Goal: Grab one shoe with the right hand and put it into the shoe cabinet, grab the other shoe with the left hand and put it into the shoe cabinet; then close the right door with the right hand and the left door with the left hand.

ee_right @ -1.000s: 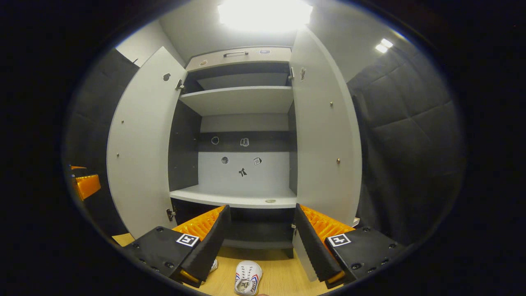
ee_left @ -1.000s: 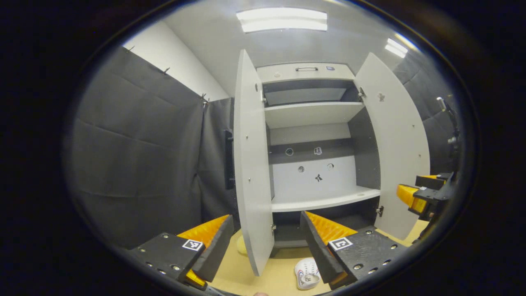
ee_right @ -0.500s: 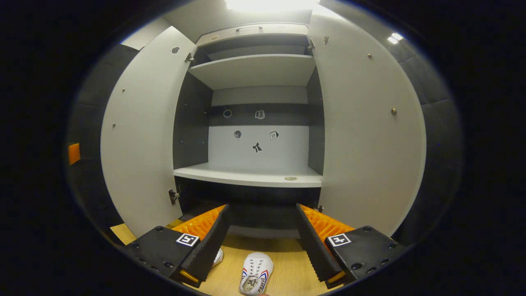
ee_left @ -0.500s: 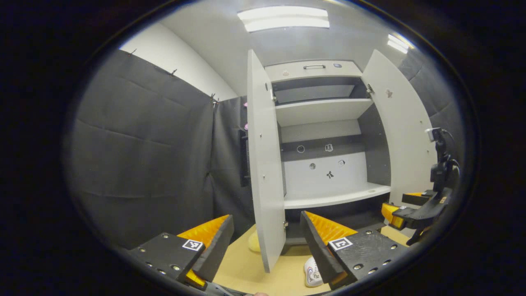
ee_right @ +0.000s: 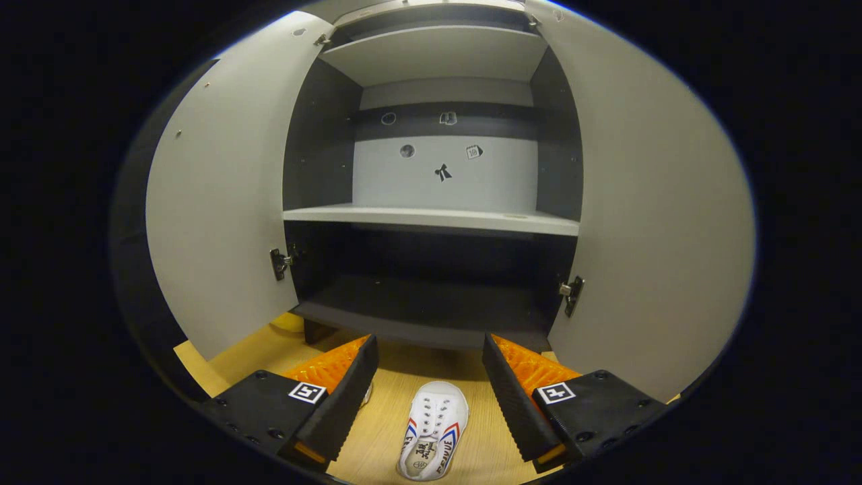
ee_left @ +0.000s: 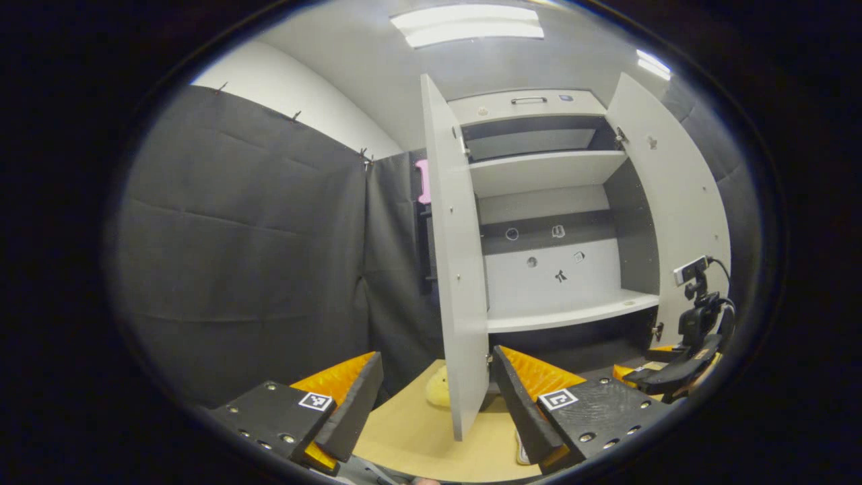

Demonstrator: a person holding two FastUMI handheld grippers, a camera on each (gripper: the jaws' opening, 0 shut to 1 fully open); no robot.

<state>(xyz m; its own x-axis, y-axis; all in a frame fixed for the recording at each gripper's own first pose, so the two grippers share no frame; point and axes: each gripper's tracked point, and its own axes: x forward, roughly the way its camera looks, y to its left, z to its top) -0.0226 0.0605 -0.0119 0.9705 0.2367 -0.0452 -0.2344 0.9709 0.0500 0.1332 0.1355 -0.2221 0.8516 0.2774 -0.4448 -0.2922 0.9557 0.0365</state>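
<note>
A white shoe (ee_right: 431,431) with red and blue stripes lies on the wooden floor, toe toward the cabinet. My right gripper (ee_right: 429,343) hangs open just above it, one finger to each side. A second white shoe (ee_right: 366,394) peeks out behind that gripper's left finger. The shoe cabinet (ee_right: 431,303) stands with both doors open, its dark bottom compartment bare. In the left gripper view my left gripper (ee_left: 436,357) is open in the air, facing the edge of the left door (ee_left: 458,269). A sliver of shoe (ee_left: 522,450) shows behind its right finger. The right gripper (ee_left: 640,367) is low at far right.
The left door (ee_right: 215,202) and right door (ee_right: 646,222) swing wide to both sides. A light shelf (ee_right: 431,217) crosses the cabinet at mid height. A yellowish thing (ee_left: 438,391) lies on the floor behind the left door. Black cloth walls (ee_left: 236,236) close off the left.
My right gripper has dropped and tilted down toward the striped shoe, now larger between its fingers. My left gripper has swung left, so the cabinet sits farther right in its view.
</note>
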